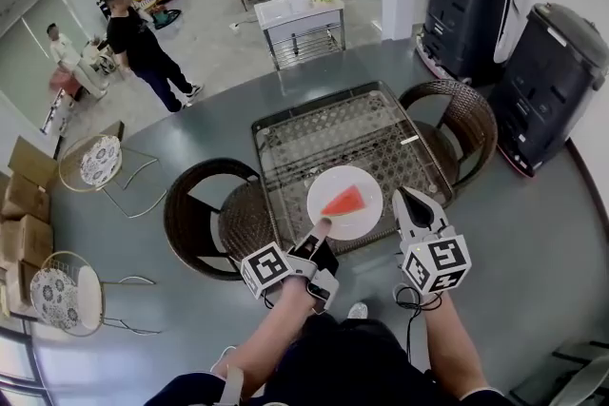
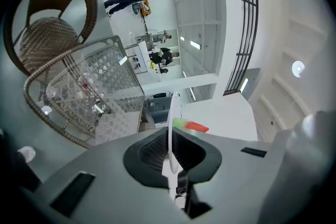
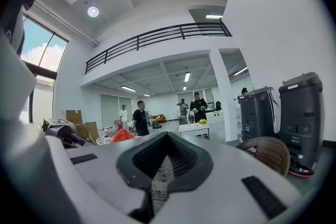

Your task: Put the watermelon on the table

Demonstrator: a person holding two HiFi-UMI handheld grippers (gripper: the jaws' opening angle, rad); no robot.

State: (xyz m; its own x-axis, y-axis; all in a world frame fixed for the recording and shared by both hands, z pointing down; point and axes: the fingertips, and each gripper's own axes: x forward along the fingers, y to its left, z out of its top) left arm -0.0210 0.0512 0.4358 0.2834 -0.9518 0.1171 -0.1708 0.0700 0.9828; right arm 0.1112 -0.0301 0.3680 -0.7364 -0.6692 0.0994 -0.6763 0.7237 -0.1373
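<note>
A red watermelon slice [image 1: 343, 202] lies on a white round plate [image 1: 328, 185], held over the near edge of the glass-topped wicker table [image 1: 314, 133]. My left gripper [image 1: 320, 225] is shut on the plate's near rim. In the left gripper view the plate [image 2: 171, 110] stands edge-on between the jaws of that gripper [image 2: 170, 152], with the slice [image 2: 190, 125] just beyond them. My right gripper [image 1: 400, 193] hovers to the right of the plate, apart from it, jaws together on nothing. In the right gripper view, the slice [image 3: 122, 135] peeks over that gripper [image 3: 160, 165] at the left.
Brown wicker chairs stand at the table's left [image 1: 205, 214] and right [image 1: 466, 114]. Two dark machines [image 1: 471, 9] [image 1: 557, 81] line the right wall. A white counter [image 1: 300, 14] with flowers stands beyond the table. People stand far back. Two more chairs [image 1: 95, 162] are at the left.
</note>
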